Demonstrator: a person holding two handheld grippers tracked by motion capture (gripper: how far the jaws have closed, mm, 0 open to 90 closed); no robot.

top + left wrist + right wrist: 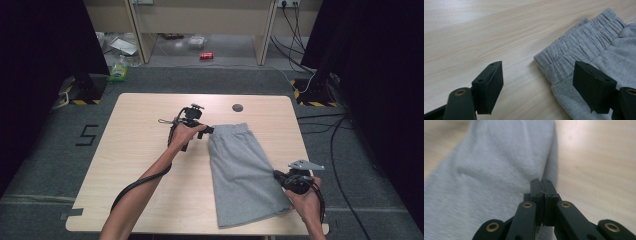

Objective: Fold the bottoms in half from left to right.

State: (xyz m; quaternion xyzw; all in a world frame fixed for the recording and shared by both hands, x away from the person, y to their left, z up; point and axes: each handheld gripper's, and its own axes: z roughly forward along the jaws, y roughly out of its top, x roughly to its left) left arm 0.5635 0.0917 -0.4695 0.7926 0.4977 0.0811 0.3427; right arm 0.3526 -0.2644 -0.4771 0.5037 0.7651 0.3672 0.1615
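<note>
Grey shorts (245, 175) lie folded on the wooden table (140, 150), with the elastic waistband (579, 47) at the far end. My left gripper (210, 130) is at the waistband's left corner. It is open, and its jaws (539, 66) stand wide apart, one over bare wood and one over the cloth. My right gripper (276, 174) is at the shorts' right edge near the hem. There its jaws (542, 181) are shut and pinch the edge of the grey cloth (499, 157).
A small dark round spot (237, 107) marks the table near its far edge. Bare wood stretches to the left of the shorts. Beyond the table, on the floor, are a red can (206, 55), a green bottle (118, 70) and black cables (325, 120).
</note>
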